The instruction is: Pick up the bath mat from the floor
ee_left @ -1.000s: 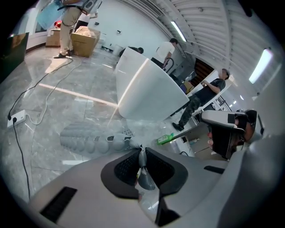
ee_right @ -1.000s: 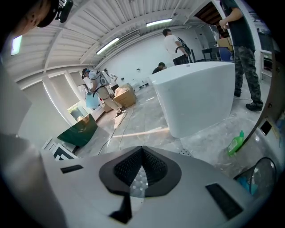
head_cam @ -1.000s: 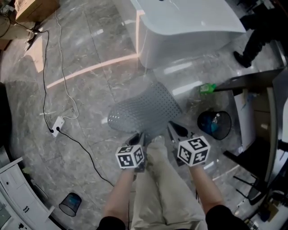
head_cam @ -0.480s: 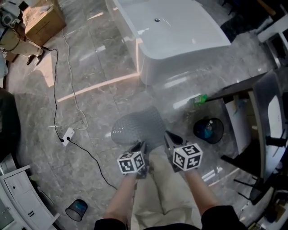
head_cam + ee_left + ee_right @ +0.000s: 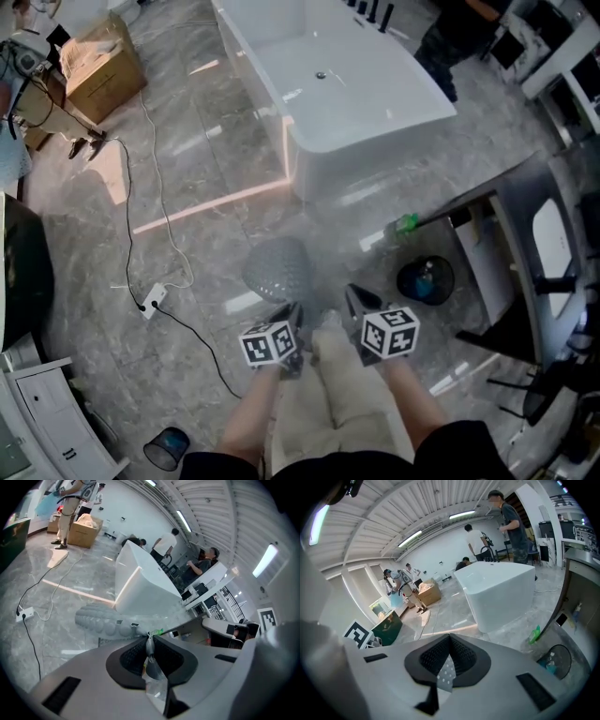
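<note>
Grey and see-through, dotted with holes and suction bumps, the mat [image 5: 278, 269] hangs forward and down from its near edge, which both grippers pinch. In the left gripper view, the left gripper [image 5: 150, 654] has its jaws nearly together, with a bunched fold of the mat squeezed between the dark pads. In the right gripper view, the right gripper [image 5: 449, 660] is clamped the same way on a thin perforated flap. The head view shows the two grips close side by side in front of the person's legs, so the mat droops between and beyond them in a narrow, foreshortened shape. It hangs over the marble floor [image 5: 187, 187], short of the bathtub [image 5: 347, 84]. The pick-up looks largely done, since the grasp is made and most of the mat is plainly off the tiles. Whether its far end has cleared the floor cannot be told from these views. What seems left is to bring that trailing end clear and hold it steady. It also needs keeping away from the bin [image 5: 424, 279] on the right and the cable [image 5: 131, 234] on the left.
</note>
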`<state>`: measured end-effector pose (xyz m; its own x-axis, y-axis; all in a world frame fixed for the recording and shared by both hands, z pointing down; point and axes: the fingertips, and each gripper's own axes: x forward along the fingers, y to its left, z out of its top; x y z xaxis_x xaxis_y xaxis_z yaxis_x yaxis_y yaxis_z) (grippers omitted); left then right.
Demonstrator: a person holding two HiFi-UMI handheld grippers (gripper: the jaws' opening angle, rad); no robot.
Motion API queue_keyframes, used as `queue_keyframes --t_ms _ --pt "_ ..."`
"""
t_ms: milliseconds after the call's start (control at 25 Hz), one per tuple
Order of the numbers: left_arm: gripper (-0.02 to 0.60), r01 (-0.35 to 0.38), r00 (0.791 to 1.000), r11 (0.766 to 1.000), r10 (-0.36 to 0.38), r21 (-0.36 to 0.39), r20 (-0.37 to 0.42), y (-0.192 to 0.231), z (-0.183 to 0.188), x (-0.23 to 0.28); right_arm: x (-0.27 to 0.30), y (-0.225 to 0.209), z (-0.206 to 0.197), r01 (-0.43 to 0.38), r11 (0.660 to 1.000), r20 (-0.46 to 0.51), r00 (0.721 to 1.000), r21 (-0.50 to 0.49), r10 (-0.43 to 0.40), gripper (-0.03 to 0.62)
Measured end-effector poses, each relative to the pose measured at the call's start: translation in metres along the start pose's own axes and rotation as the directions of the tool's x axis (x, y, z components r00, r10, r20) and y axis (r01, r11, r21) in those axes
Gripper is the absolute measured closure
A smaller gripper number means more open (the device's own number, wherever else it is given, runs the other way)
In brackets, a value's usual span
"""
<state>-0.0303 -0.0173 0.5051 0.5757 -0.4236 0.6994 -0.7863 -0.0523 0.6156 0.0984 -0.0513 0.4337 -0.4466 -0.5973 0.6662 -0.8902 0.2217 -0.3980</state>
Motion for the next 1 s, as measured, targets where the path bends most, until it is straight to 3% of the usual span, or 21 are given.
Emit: queue_keyframes --t_ms 200,560,1000 --pt "0.541 0.030 0.999 0.998 -0.029 0.059 -0.026 -0.032 0.001 -0.031 -0.031 0.022 0.012 -0.011 1.000 0.008 1.000 -0.015 0.011 0.582" --pt "0.540 0.051 0.999 0.997 -0.051 0.055 0.009 -0.054 0.005 -0.094 -0.072 0.056 0.034 -0.054 0.996 0.029 0.998 -0.065 0.056 0.582" --pt "0.540 0.072 0.989 0.996 -0.077 0.043 0.123 -0.089 0.025 -0.140 -0.101 0.069 0.045 -0.104 0.989 0.039 0.993 -0.104 0.109 0.582"
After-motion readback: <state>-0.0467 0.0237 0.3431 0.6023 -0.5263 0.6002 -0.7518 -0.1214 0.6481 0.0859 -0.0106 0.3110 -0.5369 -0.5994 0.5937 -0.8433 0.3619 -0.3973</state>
